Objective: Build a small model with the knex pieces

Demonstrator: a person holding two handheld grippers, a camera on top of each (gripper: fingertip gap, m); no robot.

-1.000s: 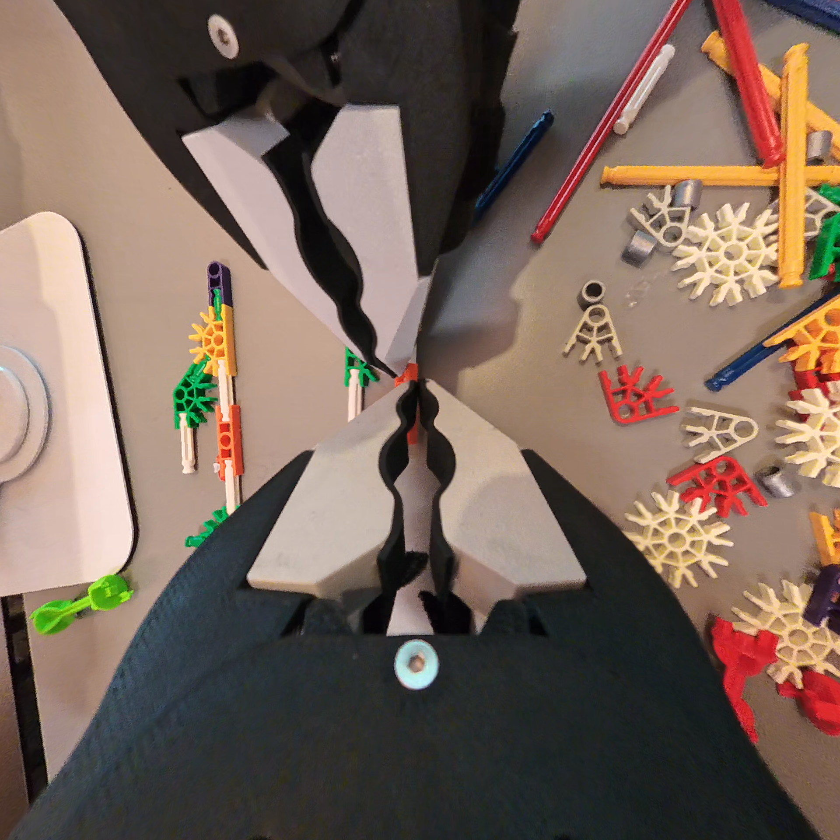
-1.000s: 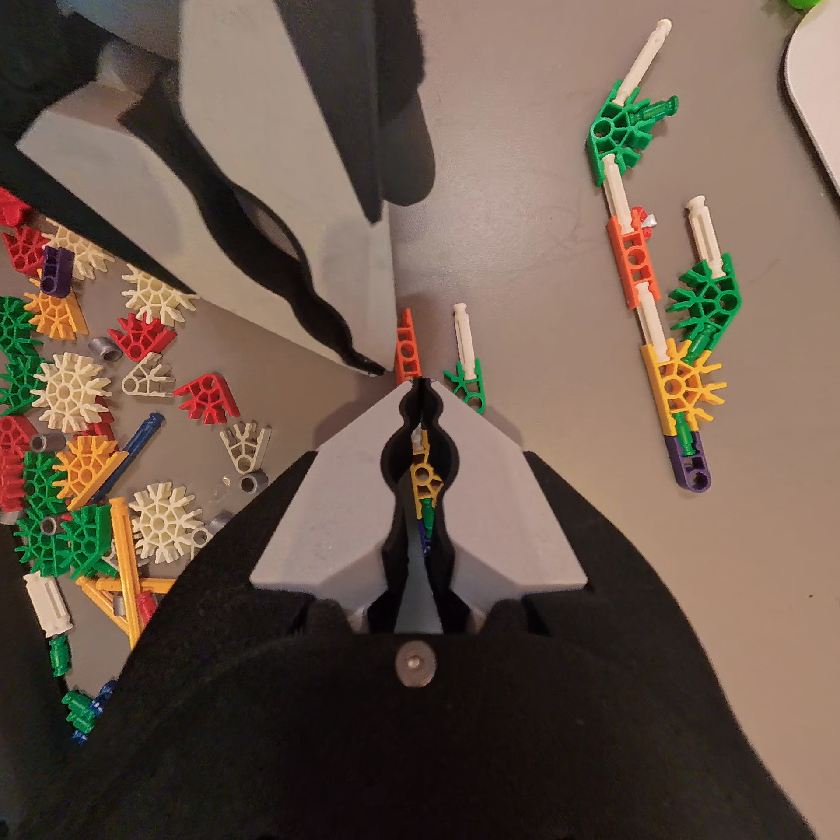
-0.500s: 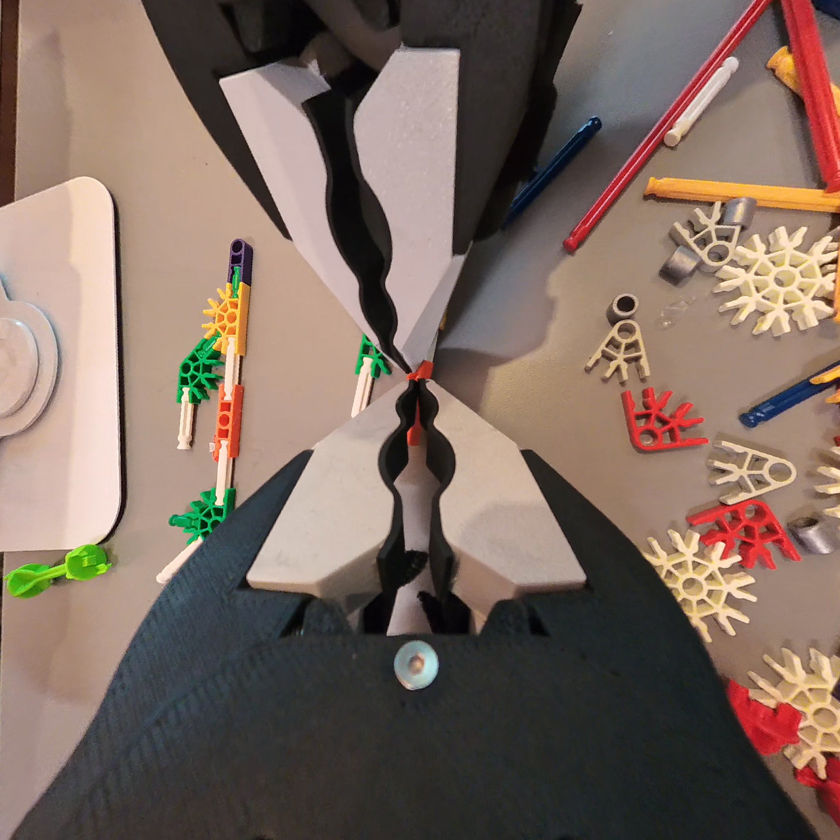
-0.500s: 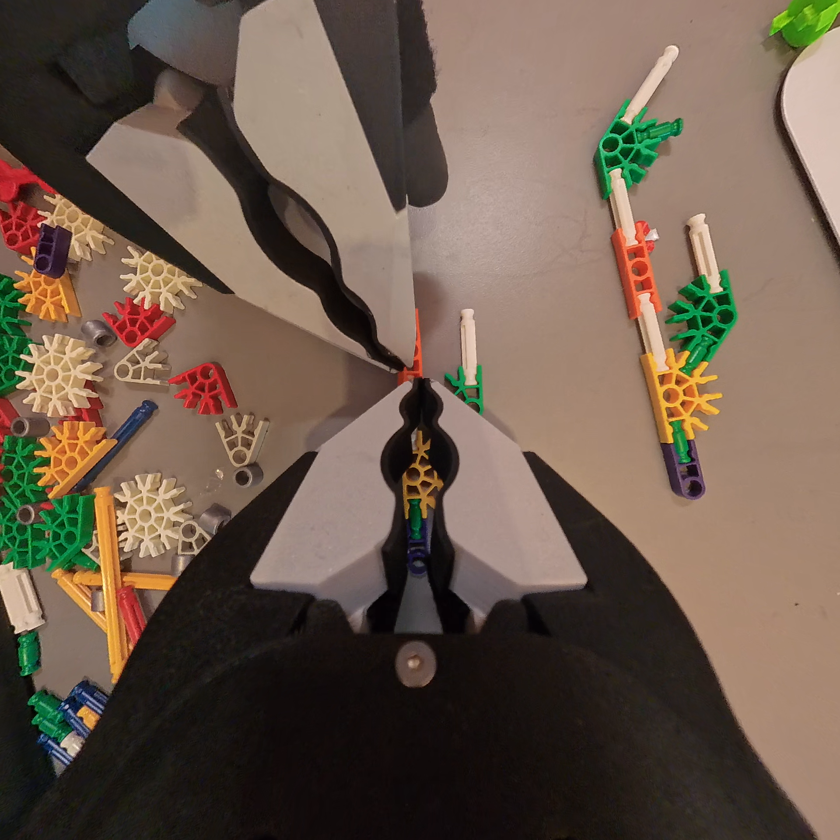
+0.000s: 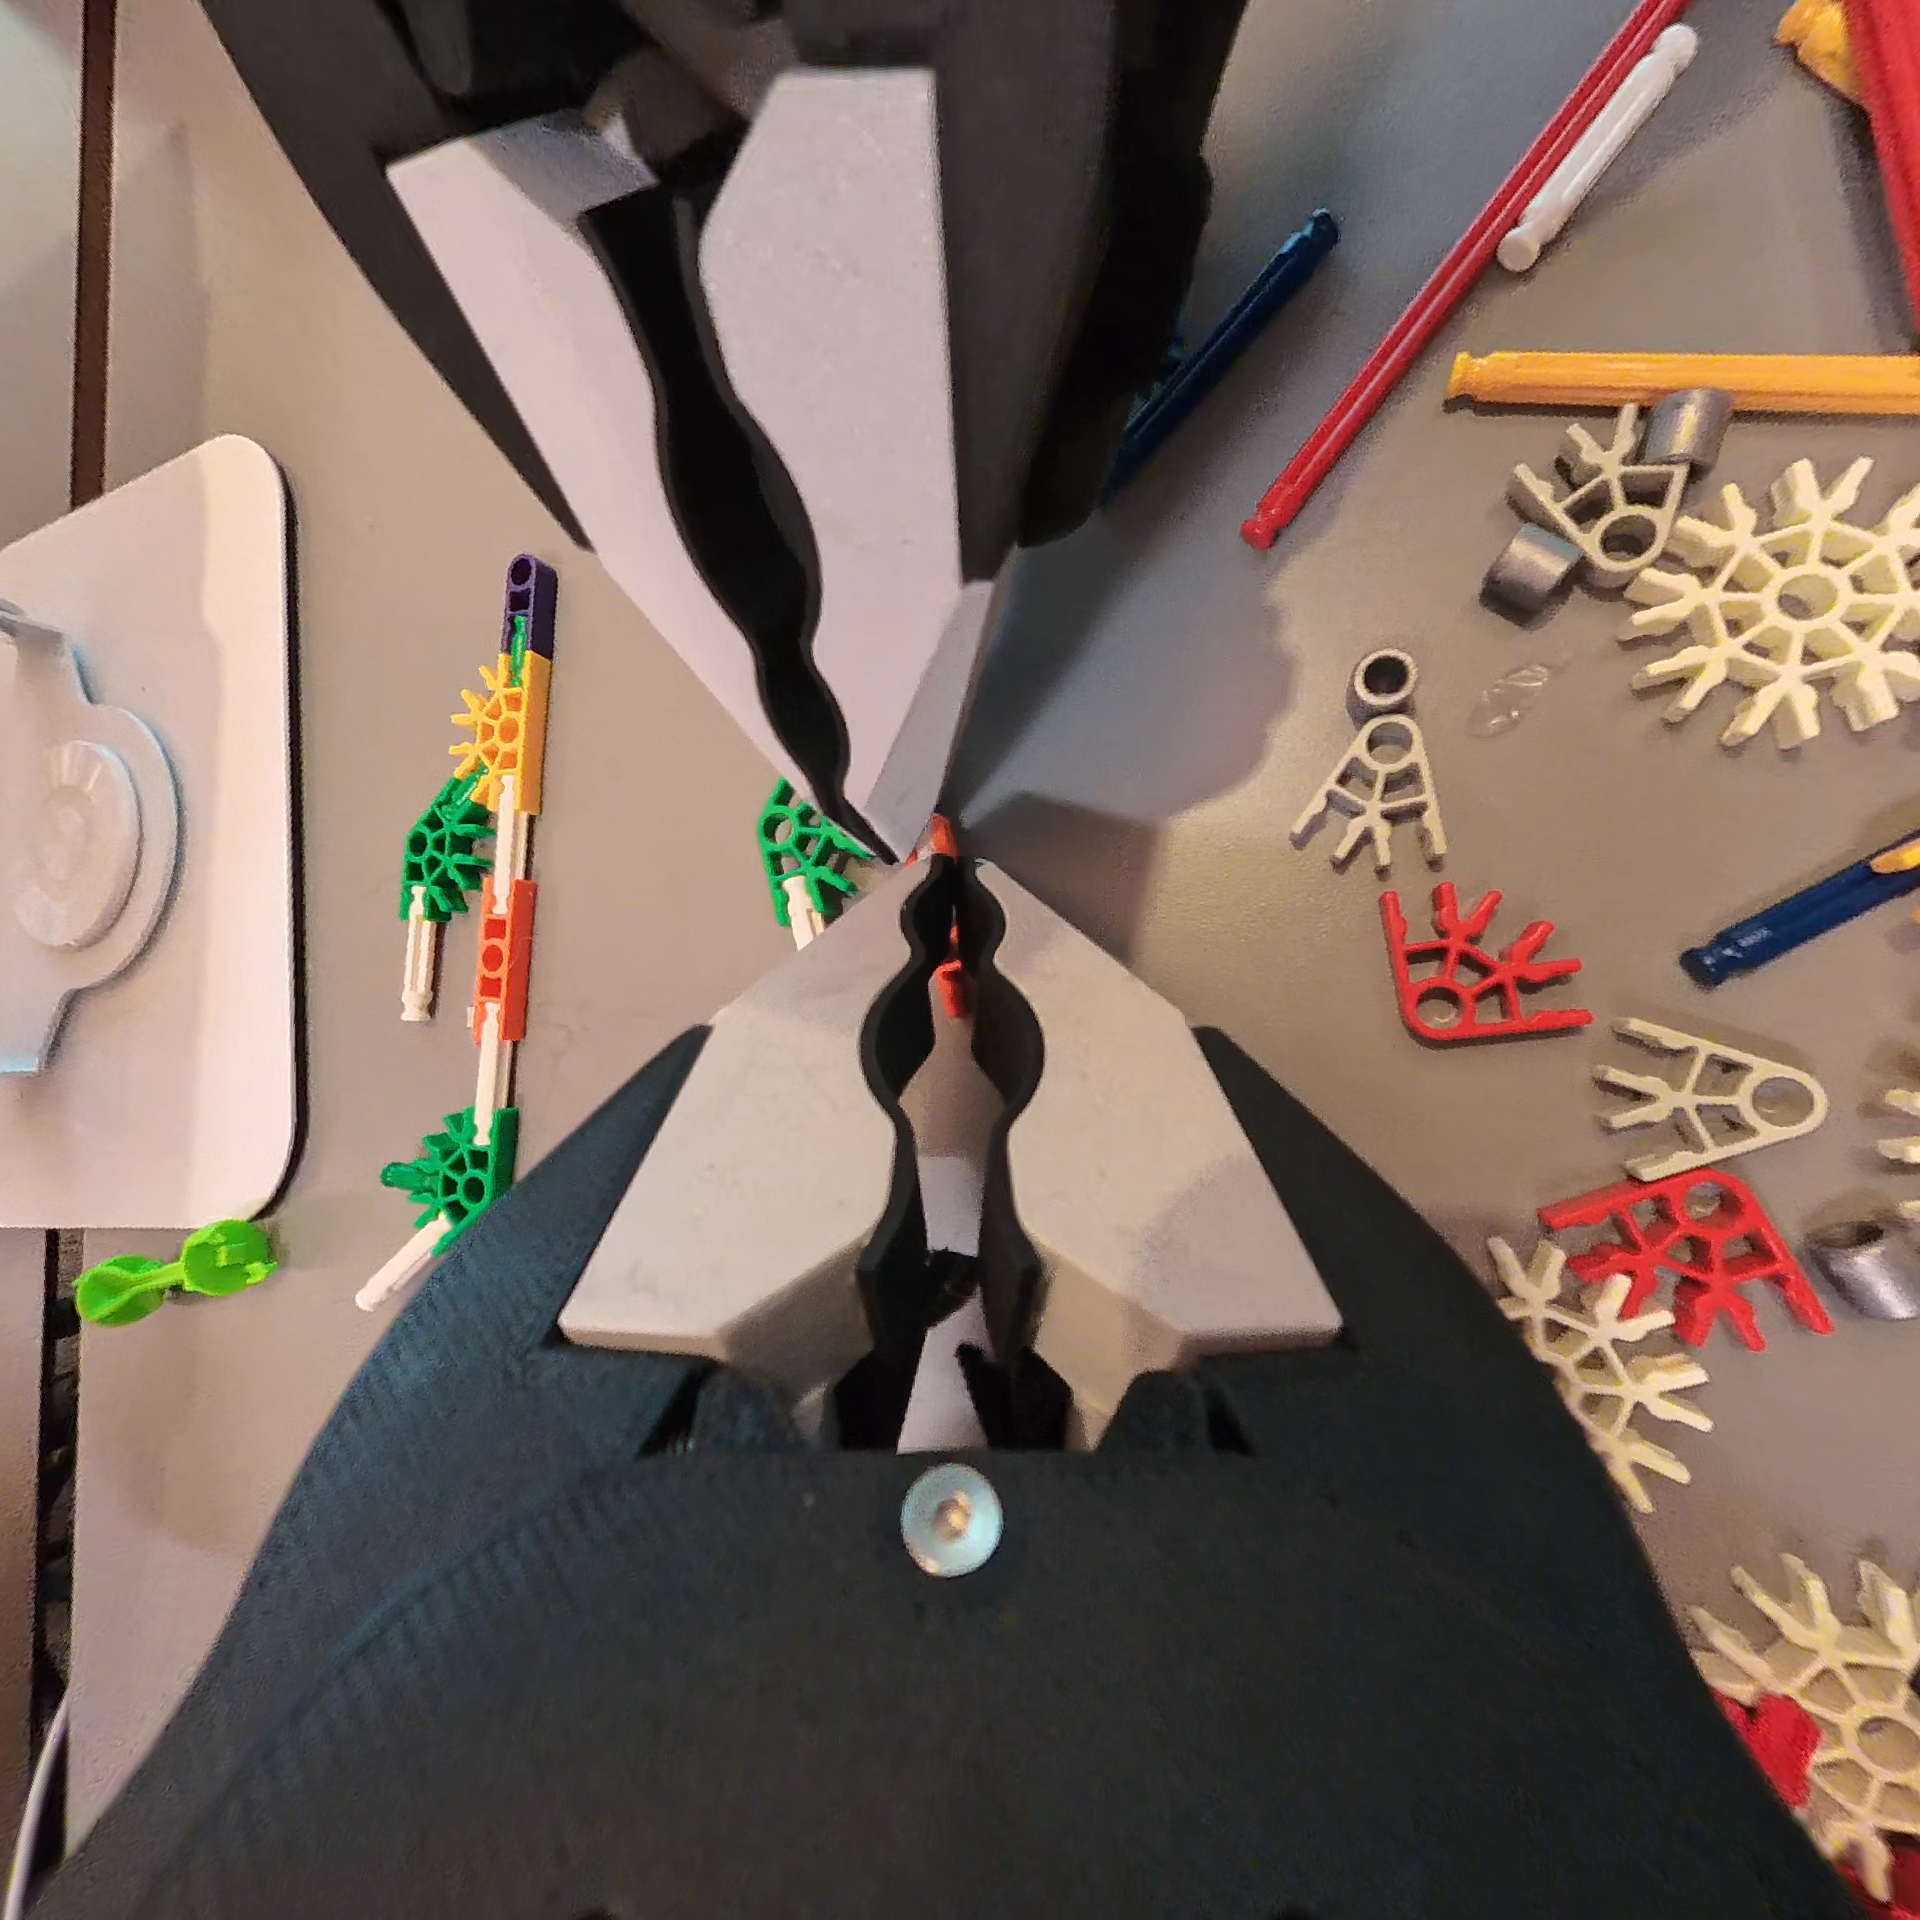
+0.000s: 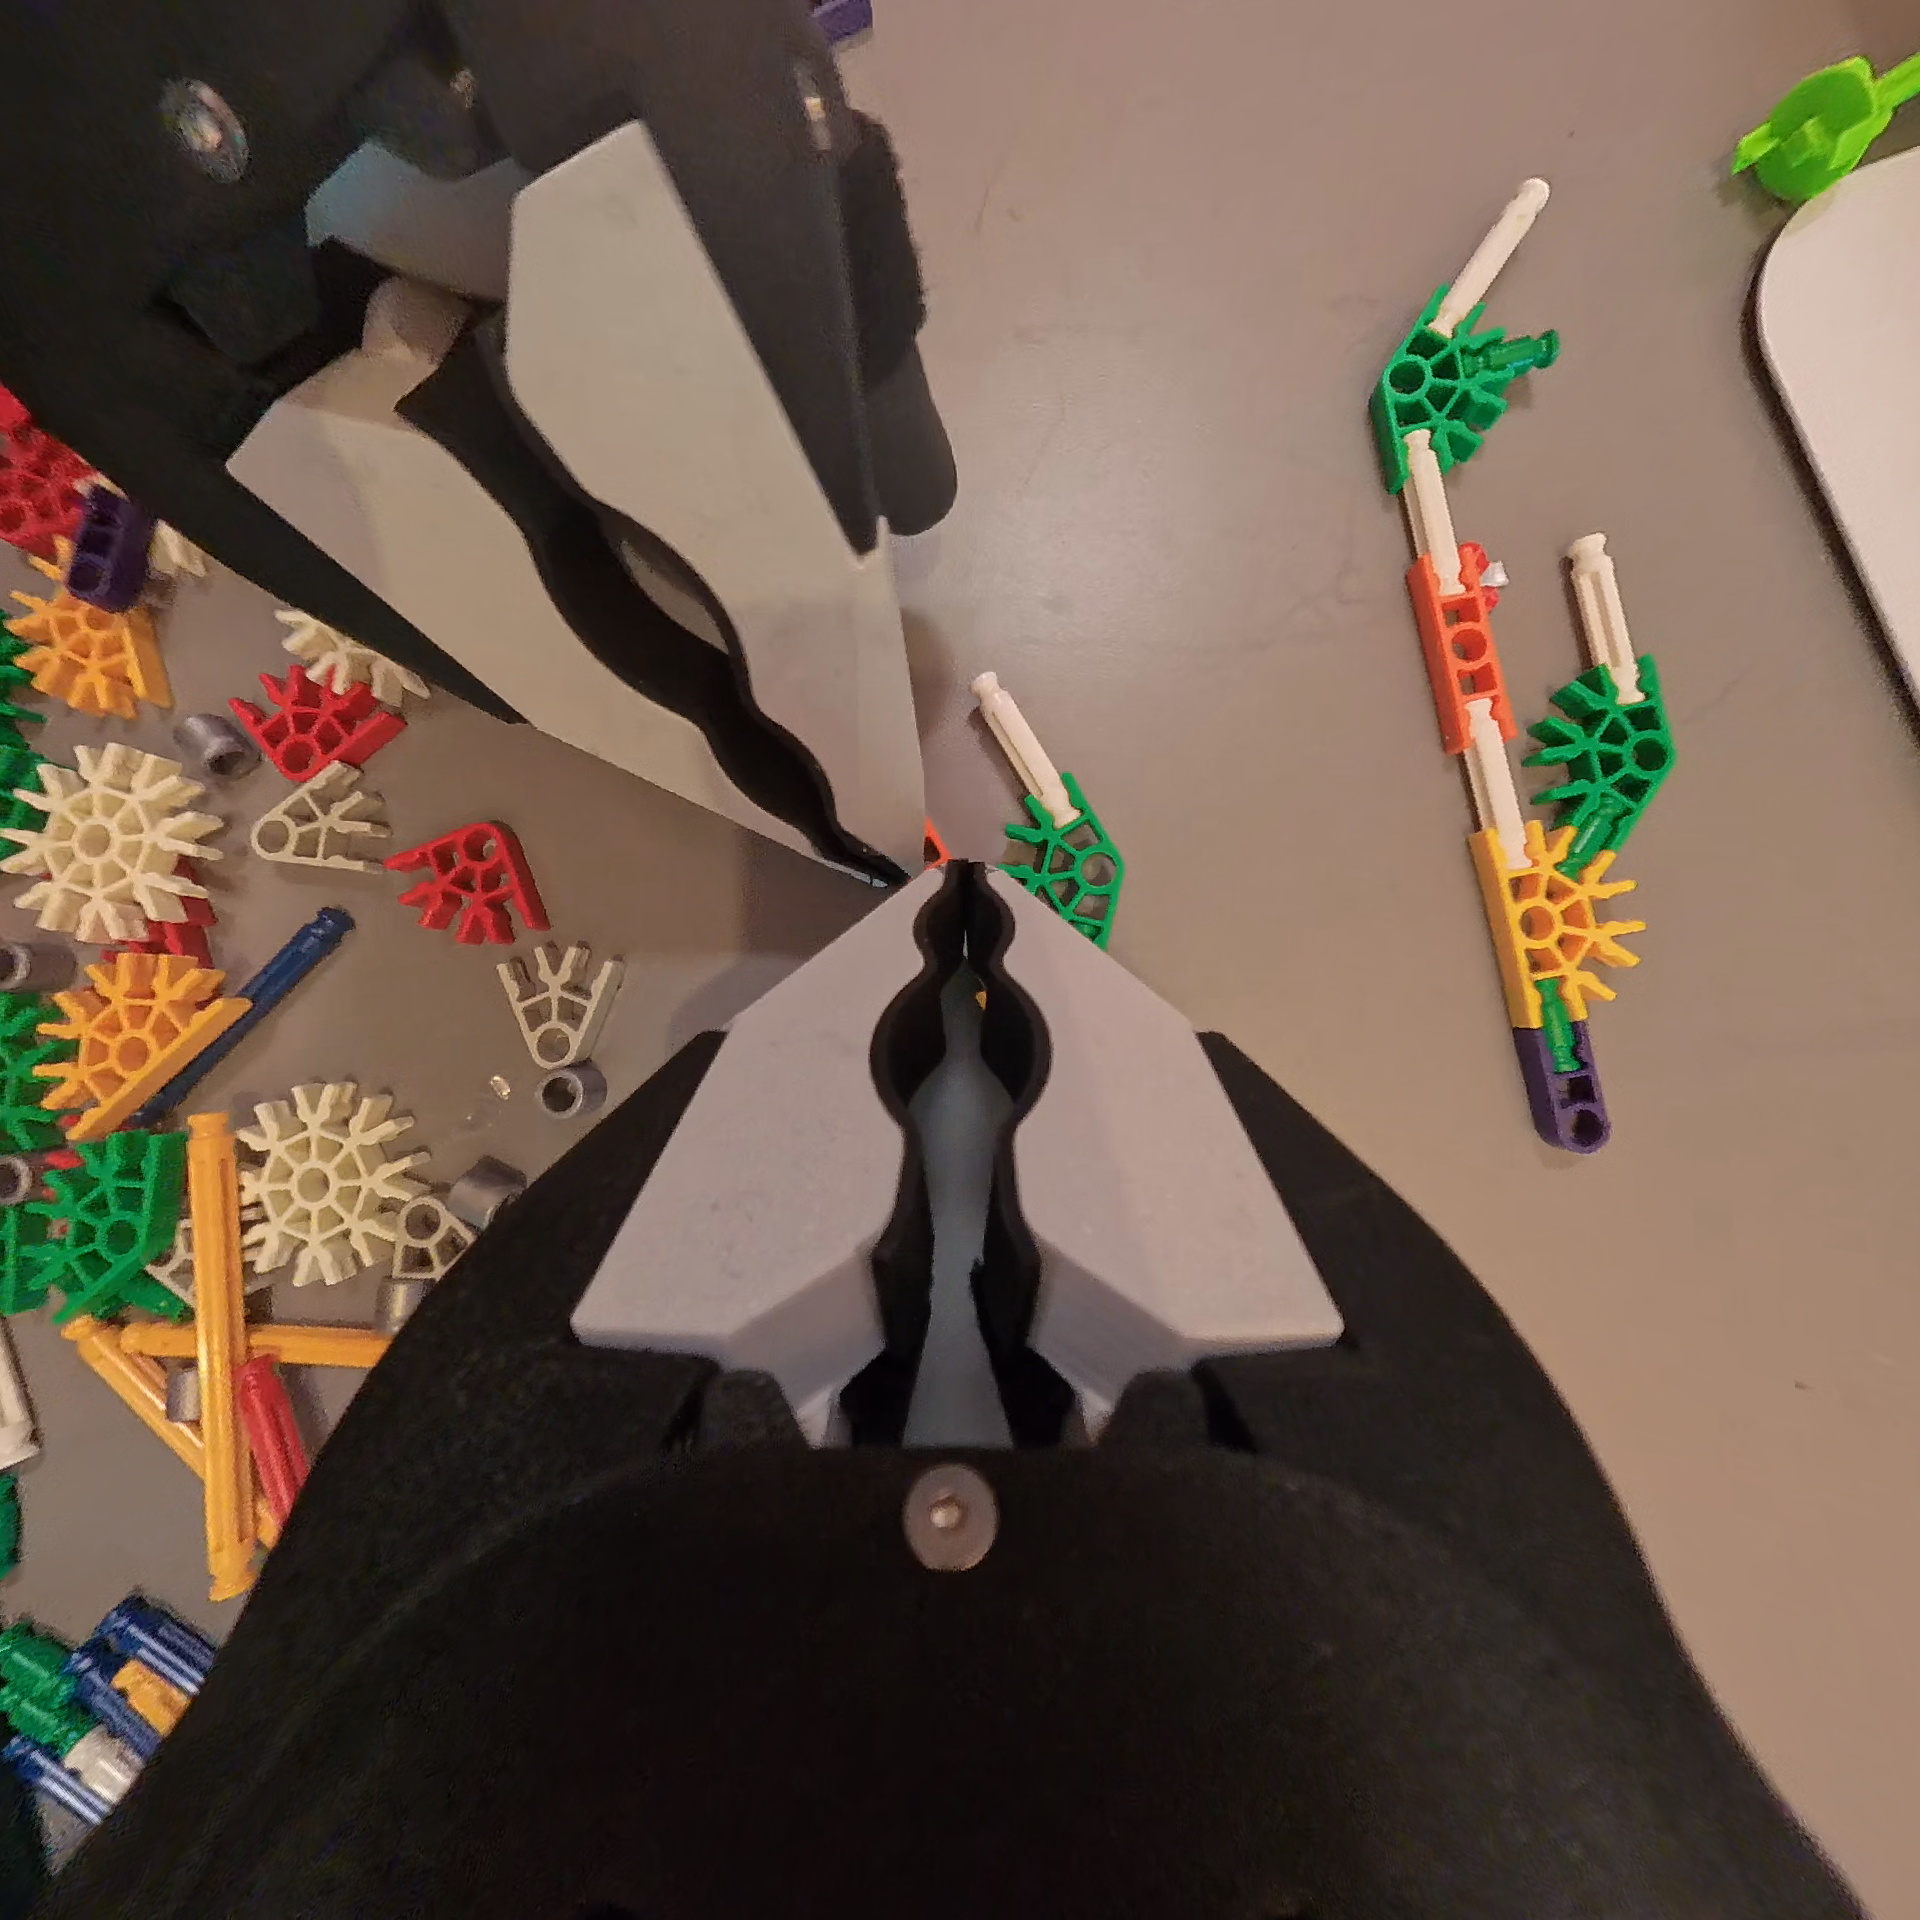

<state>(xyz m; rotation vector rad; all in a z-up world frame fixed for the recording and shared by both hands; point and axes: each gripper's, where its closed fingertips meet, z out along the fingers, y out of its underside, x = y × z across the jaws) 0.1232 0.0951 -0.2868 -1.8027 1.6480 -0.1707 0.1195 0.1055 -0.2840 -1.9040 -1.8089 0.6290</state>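
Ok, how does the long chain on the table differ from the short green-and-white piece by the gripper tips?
The long chain joins purple, yellow, green, orange and white parts; the short piece is one green connector and one white rod. The long chain lies clear of the right gripper; the short piece is partly hidden behind it. Both are snap-together parts.

Grey matte tabletop (image 5: 644,312) fills both views; surface smooth, faint scuffs and specks right of right tongs (image 6: 1714,1403); warm indoor light from above, soft shadows on table ahead-right of left tongs' tips; white rounded-corner board (image 5: 208,831) flat on table, far left of left tongs, same board at upper right edge in right wrist view; table edge with dark seam (image 5: 91,260) beyond board at far left; no walls, floor or windows visible
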